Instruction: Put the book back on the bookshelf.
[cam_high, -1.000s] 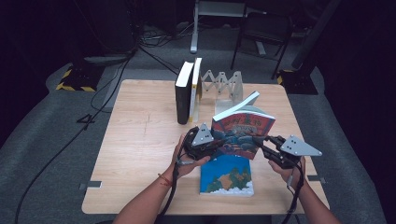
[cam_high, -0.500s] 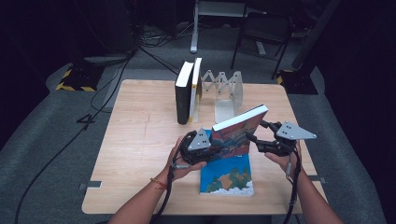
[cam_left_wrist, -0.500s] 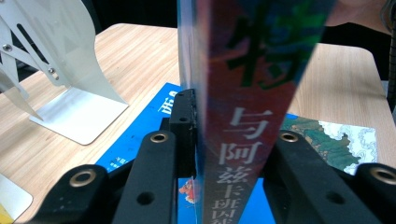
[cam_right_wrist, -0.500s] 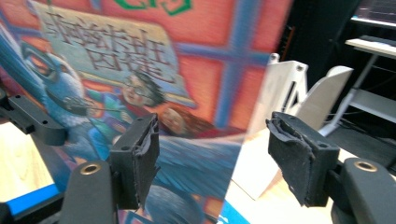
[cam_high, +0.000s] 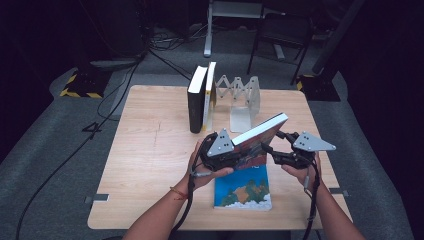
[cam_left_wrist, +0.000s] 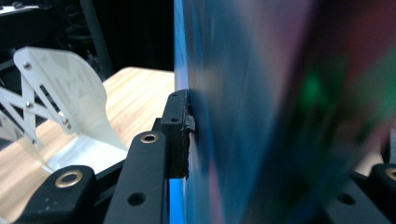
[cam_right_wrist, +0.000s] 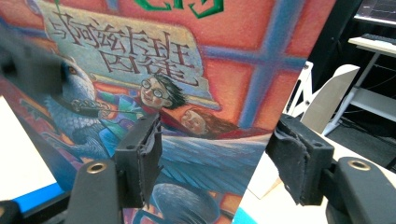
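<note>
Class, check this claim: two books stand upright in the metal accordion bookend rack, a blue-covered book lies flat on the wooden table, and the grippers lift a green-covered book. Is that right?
Not quite: the lifted book has a red and orange illustrated cover, not green, as the right gripper view shows. The two upright books by the bookend rack and the flat blue book on the table are as stated.

Two upright books (cam_high: 201, 98) beside folding bookend (cam_high: 243, 98)
</note>
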